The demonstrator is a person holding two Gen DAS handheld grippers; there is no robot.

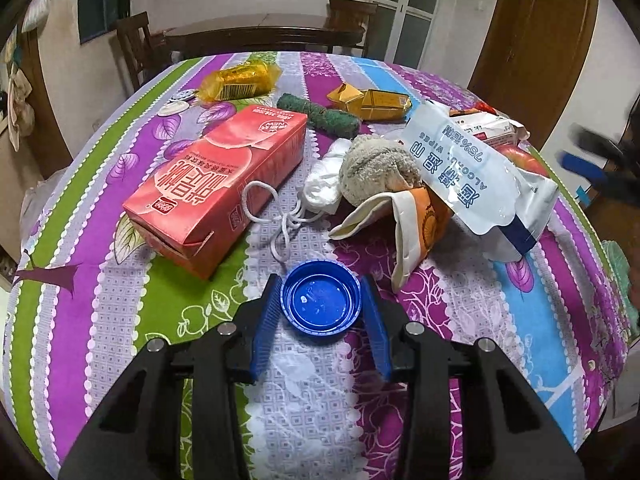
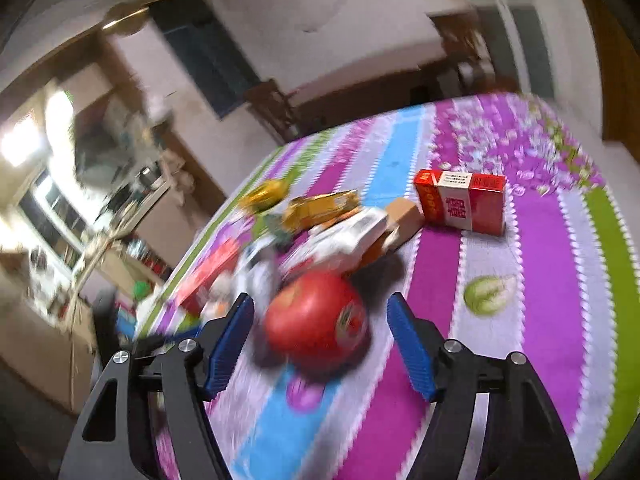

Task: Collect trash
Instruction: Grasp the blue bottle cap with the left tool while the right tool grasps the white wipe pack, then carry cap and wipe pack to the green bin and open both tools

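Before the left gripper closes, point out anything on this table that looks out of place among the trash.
A whole red apple sits between the open right gripper fingers; it looks intact, more like food than rubbish, though the view is blurred. The blue bottle cap between the left gripper fingers lies upside down, off any bottle.

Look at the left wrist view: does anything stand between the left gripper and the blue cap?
Nothing visible does. The blue cap already sits between the left gripper's open blue fingers, open side up. The nearest clutter, the white string and red box, lies beyond it.
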